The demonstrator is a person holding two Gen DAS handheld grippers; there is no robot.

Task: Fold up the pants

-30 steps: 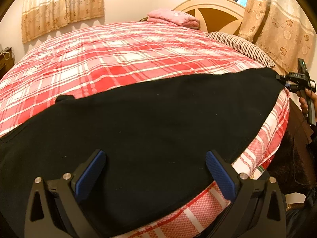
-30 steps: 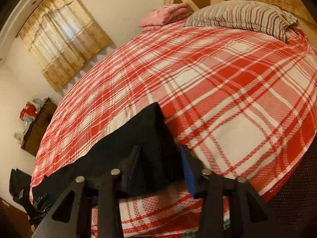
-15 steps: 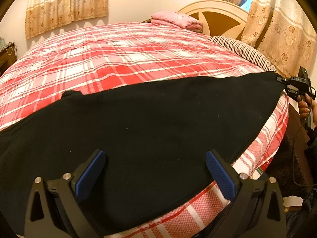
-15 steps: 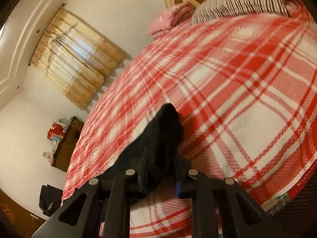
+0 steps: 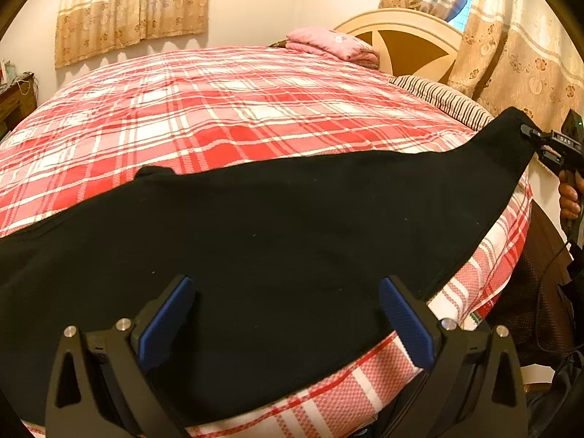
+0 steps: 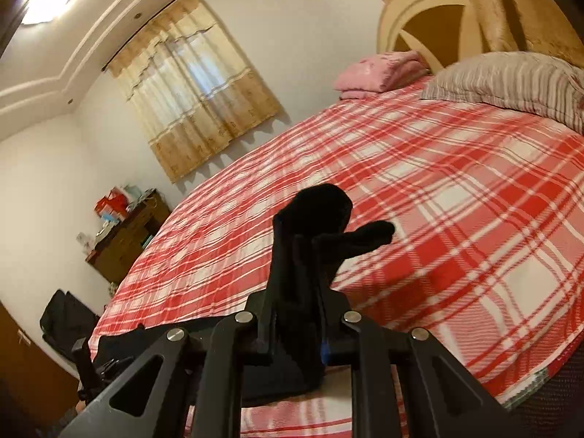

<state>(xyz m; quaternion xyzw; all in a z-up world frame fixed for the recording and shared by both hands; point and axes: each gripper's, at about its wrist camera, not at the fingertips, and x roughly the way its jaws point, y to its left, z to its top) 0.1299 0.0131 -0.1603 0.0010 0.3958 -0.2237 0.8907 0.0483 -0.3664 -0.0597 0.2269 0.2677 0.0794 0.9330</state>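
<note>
Black pants (image 5: 277, 233) lie spread along the near edge of the bed (image 5: 226, 109), over the red plaid cover, stretching from the left side of the left wrist view to the bed's right edge.

Left gripper (image 5: 286, 314) is low over the pants at the near edge, angled downward. Its blue pads (image 5: 166, 319) stand wide apart with nothing pinched between them; fabric just lies under them.

Right gripper (image 6: 297, 270) is clamped on one end of the pants. In the right wrist view a bunch of black cloth sticks up and forward from between the closed fingers. It points only slightly downward across the bed toward the far curtain (image 6: 193, 84). In the left wrist view the right gripper (image 5: 529, 133) sits at the bed's right edge, holding the pants corner raised off the cover, so the cloth rises to a peak there. The person's right hand (image 5: 569, 193) wraps the handle below it, just off the bed's edge.

Striped pillow (image 6: 511, 80) and a folded pink blanket (image 6: 379, 69) sit at the head end by the headboard (image 5: 405, 36), well apart from the pants. A dark dresser (image 6: 127, 233) stands by the far wall.
</note>
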